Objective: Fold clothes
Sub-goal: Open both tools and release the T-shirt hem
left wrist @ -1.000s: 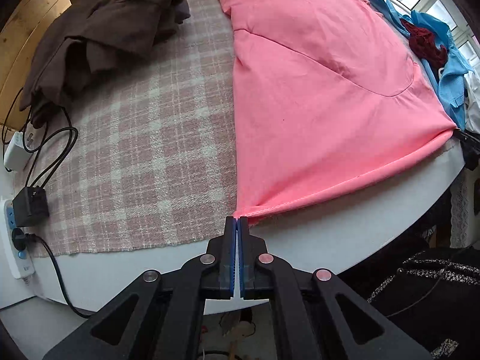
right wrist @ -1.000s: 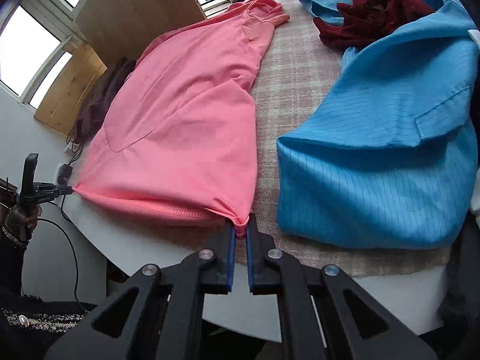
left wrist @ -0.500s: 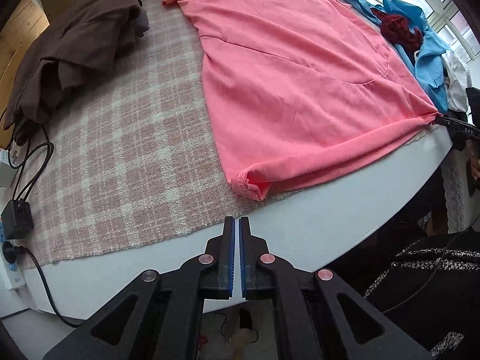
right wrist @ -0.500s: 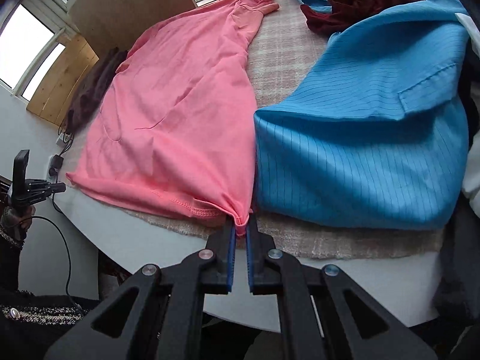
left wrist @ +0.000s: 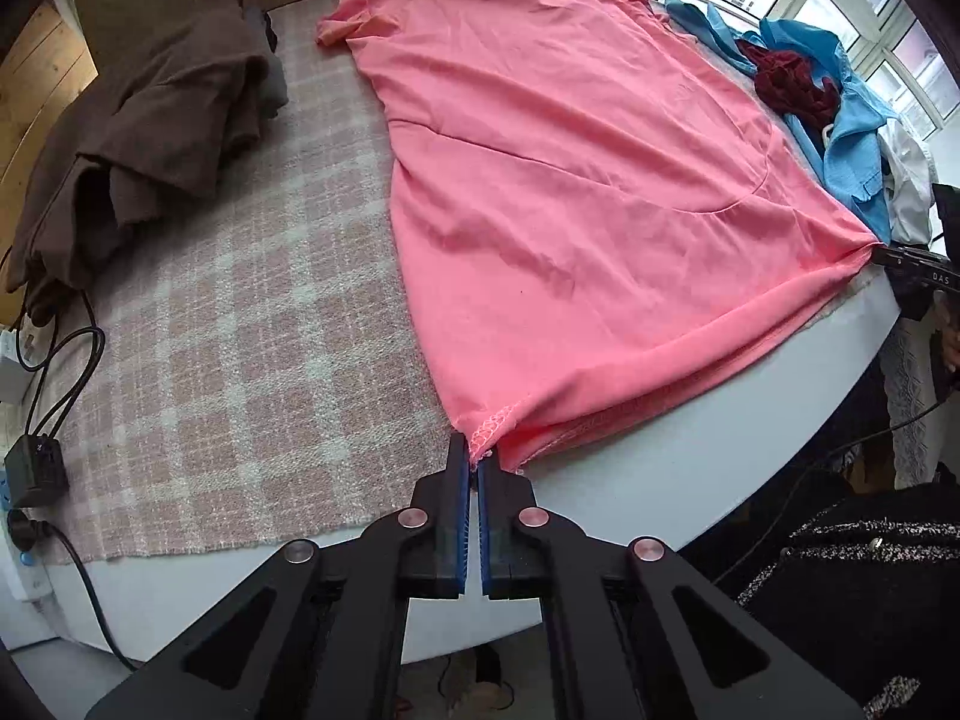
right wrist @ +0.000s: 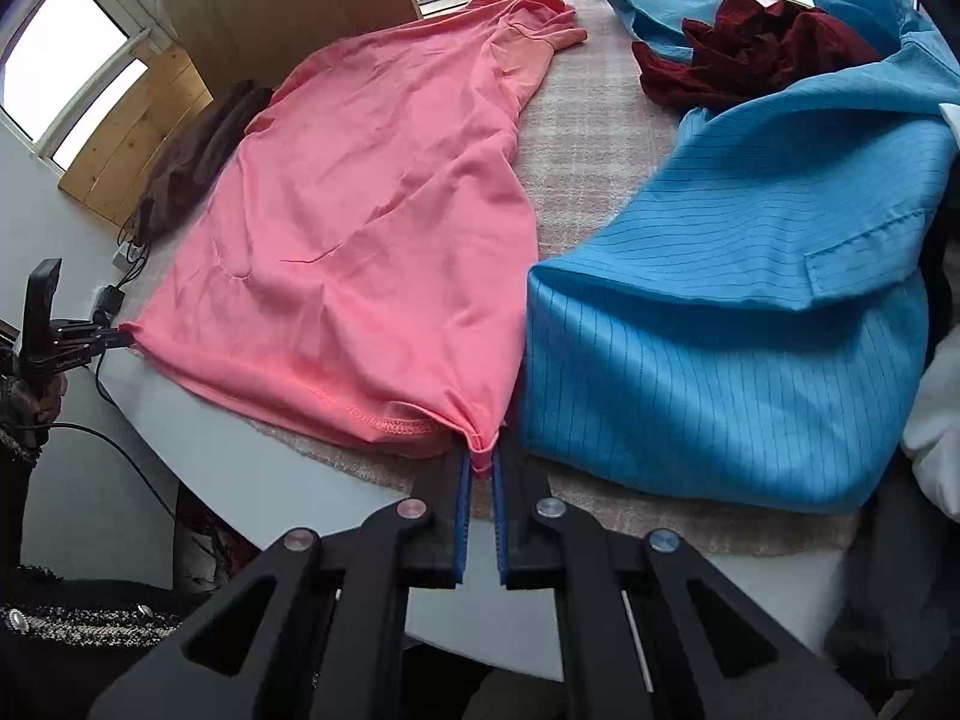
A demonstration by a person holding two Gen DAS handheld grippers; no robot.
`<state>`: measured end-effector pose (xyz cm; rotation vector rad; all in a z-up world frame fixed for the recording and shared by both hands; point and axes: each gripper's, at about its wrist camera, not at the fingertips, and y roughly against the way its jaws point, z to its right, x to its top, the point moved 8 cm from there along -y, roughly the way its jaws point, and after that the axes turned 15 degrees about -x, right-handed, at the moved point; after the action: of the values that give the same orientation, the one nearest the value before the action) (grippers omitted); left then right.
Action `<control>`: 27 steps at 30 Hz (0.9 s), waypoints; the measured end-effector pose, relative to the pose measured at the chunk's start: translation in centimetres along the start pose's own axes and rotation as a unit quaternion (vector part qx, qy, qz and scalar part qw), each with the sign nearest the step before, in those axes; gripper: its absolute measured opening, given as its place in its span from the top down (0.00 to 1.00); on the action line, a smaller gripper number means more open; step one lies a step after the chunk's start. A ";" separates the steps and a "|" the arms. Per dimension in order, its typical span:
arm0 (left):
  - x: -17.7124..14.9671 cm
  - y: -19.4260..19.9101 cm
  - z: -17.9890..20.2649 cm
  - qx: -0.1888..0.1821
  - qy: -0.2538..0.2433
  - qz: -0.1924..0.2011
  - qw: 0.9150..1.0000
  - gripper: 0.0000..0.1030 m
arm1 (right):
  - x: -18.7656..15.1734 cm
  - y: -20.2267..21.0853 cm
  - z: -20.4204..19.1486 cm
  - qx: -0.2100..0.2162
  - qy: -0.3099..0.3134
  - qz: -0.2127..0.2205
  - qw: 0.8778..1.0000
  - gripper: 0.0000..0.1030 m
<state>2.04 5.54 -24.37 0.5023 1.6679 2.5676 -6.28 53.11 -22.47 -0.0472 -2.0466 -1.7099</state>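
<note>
A pink T-shirt (left wrist: 570,180) lies spread flat on the plaid-covered table, its hem at the near edge. My left gripper (left wrist: 474,462) is shut on the hem's left corner. My right gripper (right wrist: 480,465) is shut on the hem's right corner; the shirt also shows in the right wrist view (right wrist: 372,228). Each gripper appears in the other's view, the right one (left wrist: 882,252) at the far right, the left one (right wrist: 120,336) at the far left. The hem hangs slightly slack between them over the table edge.
A brown garment (left wrist: 150,132) lies at the table's back left. A blue striped garment (right wrist: 750,300) lies right beside the shirt, with a dark red one (right wrist: 750,60) behind it. Cables and a power adapter (left wrist: 33,468) sit at the left edge. The white table rim (left wrist: 690,468) curves in front.
My left gripper had lost the hem corner half a second ago; now it is shut on that corner again. The shirt has shifted toward the near edge and touches the blue garment.
</note>
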 end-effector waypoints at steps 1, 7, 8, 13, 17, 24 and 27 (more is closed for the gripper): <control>-0.1 1.2 -0.1 -0.003 0.004 0.007 1.000 0.98 | 0.3 0.9 -0.1 0.008 -0.006 0.009 1.000 0.94; -0.6 2.0 -2.0 0.010 0.026 0.000 1.000 0.98 | -0.2 0.2 -0.7 0.012 -0.021 0.006 1.000 0.94; -0.8 1.1 -2.2 0.014 0.026 -0.009 1.000 0.98 | -0.7 -1.1 -0.7 0.005 -0.018 -0.009 1.000 0.94; -3.1 -2.7 -2.7 0.027 0.023 -0.066 0.997 0.97 | -2.3 -3.3 -1.3 -0.028 0.028 -0.039 0.998 0.92; -3.4 -0.9 -1.9 0.041 0.011 -0.056 0.998 0.98 | -1.7 -0.2 -1.8 -0.028 0.059 -0.016 0.998 0.92; 1.9 -1.8 1.0 0.028 -0.045 0.002 0.999 0.96 | 1.8 -1.1 -5.0 -0.017 0.110 0.020 0.994 0.92; 2.5 -4.3 1.9 0.028 -0.068 -0.024 0.997 0.95 | 1.2 -3.8 -6.1 -0.037 0.150 -0.005 0.988 0.92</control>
<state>-0.41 9.60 -26.91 0.6181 1.6874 2.4014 -6.58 46.18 -24.84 0.1863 -1.7668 -1.6844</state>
